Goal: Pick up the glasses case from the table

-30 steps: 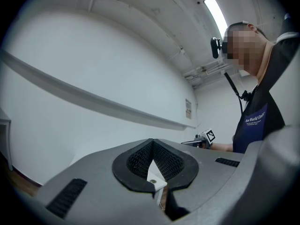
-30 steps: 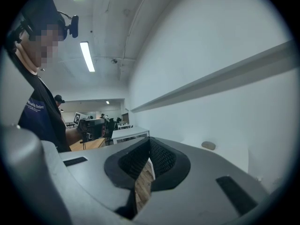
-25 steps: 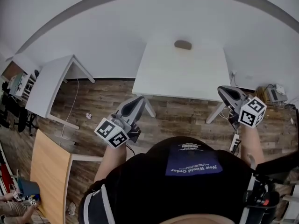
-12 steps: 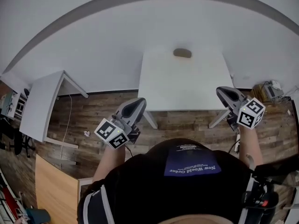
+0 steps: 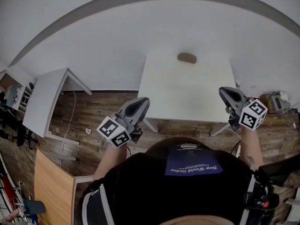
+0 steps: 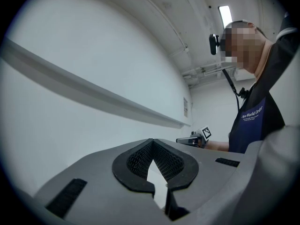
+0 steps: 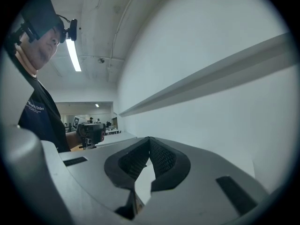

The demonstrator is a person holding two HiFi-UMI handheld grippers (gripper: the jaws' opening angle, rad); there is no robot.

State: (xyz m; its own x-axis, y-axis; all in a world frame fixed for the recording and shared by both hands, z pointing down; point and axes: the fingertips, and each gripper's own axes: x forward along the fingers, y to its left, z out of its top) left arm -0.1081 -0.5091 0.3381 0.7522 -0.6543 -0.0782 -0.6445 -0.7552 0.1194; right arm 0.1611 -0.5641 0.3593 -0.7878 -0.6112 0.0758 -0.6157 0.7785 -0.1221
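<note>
A brown oval glasses case (image 5: 187, 57) lies at the far edge of a white table (image 5: 187, 95), close to the wall. Both grippers are held level over the floor on the near side of the table, well short of the case. My left gripper (image 5: 142, 102) hangs by the table's near left corner, its jaws together and empty (image 6: 152, 144). My right gripper (image 5: 223, 91) is by the near right corner, also shut with nothing in it (image 7: 149, 142). Neither gripper view shows the case; each shows the wall and the other gripper.
A second white table (image 5: 44, 100) stands at the left, with a wooden panel (image 5: 49, 182) below it. Some devices and cables (image 5: 280, 102) lie on the wood floor at the right. The white wall runs right behind the task table.
The table and the case have come nearer in the head view. Both grippers now flank the table's near corners, still shut and level.
</note>
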